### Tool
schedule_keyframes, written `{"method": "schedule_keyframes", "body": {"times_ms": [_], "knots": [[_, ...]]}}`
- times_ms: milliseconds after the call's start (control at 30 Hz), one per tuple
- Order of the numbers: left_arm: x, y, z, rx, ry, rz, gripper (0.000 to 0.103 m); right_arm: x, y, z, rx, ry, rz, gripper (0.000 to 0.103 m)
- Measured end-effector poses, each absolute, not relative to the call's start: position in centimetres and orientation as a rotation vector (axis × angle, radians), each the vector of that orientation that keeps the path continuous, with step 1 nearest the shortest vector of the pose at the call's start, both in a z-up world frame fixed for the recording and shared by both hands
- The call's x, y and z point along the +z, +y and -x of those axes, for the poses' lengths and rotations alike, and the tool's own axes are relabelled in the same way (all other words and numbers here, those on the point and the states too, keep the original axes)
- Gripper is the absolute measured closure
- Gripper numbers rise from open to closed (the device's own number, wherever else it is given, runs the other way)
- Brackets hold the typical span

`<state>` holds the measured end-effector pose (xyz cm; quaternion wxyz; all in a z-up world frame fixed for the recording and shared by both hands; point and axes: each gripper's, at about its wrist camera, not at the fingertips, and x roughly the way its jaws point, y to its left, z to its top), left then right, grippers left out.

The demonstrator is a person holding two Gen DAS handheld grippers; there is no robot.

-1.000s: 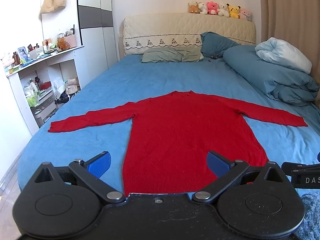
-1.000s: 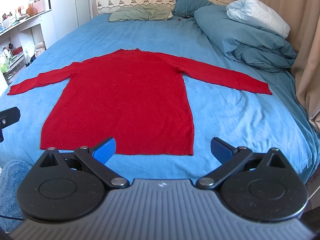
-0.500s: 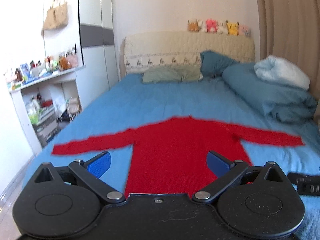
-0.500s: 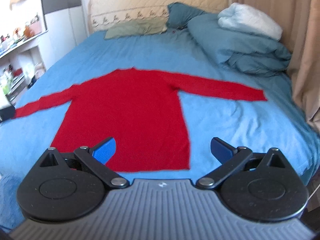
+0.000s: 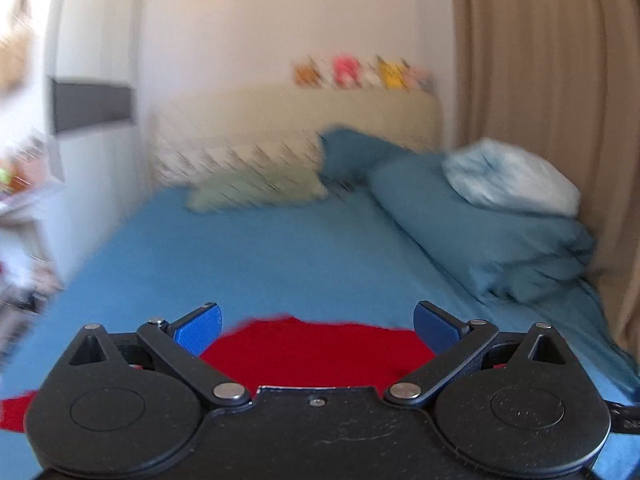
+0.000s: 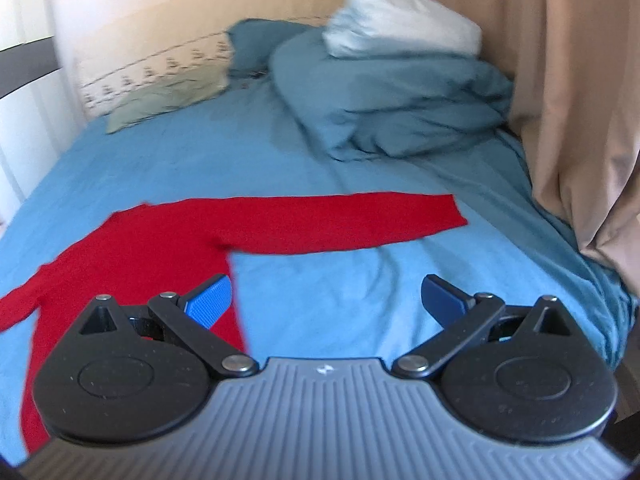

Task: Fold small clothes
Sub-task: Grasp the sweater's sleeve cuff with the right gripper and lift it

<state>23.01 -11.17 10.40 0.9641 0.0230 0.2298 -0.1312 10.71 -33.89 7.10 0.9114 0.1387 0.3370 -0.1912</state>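
A red long-sleeved sweater (image 6: 160,248) lies flat on the blue bed sheet (image 6: 340,292), sleeves spread out. In the right wrist view its right sleeve (image 6: 360,224) stretches to the right, ahead of my right gripper (image 6: 326,300), which is open and empty above the sheet beside the sweater's body. In the blurred left wrist view only the sweater's upper part (image 5: 316,352) shows, just beyond my left gripper (image 5: 318,326), which is open and empty.
A teal duvet (image 6: 392,96) with a pale pillow (image 6: 400,28) is piled at the bed's far right. Green and teal pillows (image 5: 256,188) lie by the headboard. A beige curtain (image 6: 580,120) hangs on the right. White shelves (image 5: 24,200) stand left.
Both grippers have moved forward over the bed and tilted up. The left view now shows only the sweater's top; the right gripper has shifted right toward the right sleeve. Both stay open.
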Motion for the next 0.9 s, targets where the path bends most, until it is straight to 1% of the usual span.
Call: {"method": "schedule_keyframes", "body": {"times_ms": [100, 300, 433, 467, 533, 600, 633, 667, 700, 767, 800, 833, 867, 900], "knots": [[6.4, -14.1, -28.8, -0.285, 0.539, -0.043, 0.000, 3.4, -38.0, -14.2, -0.440, 0.721, -0.378, 0.000], [-3.2, -20.0, -37.8, -0.267, 0.678, -0.147, 0.000, -5.1, -44.8, -19.6, -0.523, 0.692, -0.551, 0.000], [-9.4, -22.7, -42.7, -0.275, 0.813, -0.137, 0.000, -10.5, -47.7, -22.6, -0.589, 0.681, -0.540, 0.000], [-10.4, -23.2, -43.7, -0.276, 0.833, -0.128, 0.000, -11.5, -48.1, -23.2, -0.602, 0.683, -0.529, 0.001], [-12.5, -24.1, -45.5, -0.272, 0.872, -0.110, 0.001, -13.4, -48.9, -24.3, -0.617, 0.685, -0.522, 0.008], [-14.3, -25.2, -46.9, -0.258, 0.902, -0.108, 0.001, -14.7, -49.4, -25.1, -0.622, 0.664, -0.508, 0.009], [-15.0, -25.6, -47.4, -0.253, 0.915, -0.110, 0.001, -14.9, -49.4, -25.5, -0.618, 0.639, -0.487, 0.011], [-15.7, -26.0, -48.1, -0.250, 0.931, -0.115, 0.001, -15.1, -49.4, -25.9, -0.611, 0.622, -0.455, 0.018], [-16.6, -26.4, -48.7, -0.247, 0.954, -0.124, 0.001, -15.2, -49.4, -26.4, -0.609, 0.616, -0.425, 0.021], [-17.8, -27.0, -49.7, -0.243, 0.989, -0.121, 0.000, -15.4, -49.3, -27.2, -0.606, 0.605, -0.389, 0.032], [-18.3, -27.1, -50.0, -0.233, 0.994, -0.119, 0.000, -15.6, -49.3, -27.5, -0.606, 0.600, -0.371, 0.035], [-18.5, -27.2, -50.1, -0.227, 0.993, -0.127, 0.000, -15.6, -49.1, -27.8, -0.609, 0.595, -0.356, 0.044], [-18.5, -27.3, -50.1, -0.226, 0.991, -0.135, 0.000, -15.6, -49.0, -28.0, -0.610, 0.590, -0.346, 0.058], [-18.5, -27.3, -50.4, -0.228, 0.993, -0.142, 0.000, -15.5, -48.8, -28.1, -0.607, 0.587, -0.342, 0.063]]}}
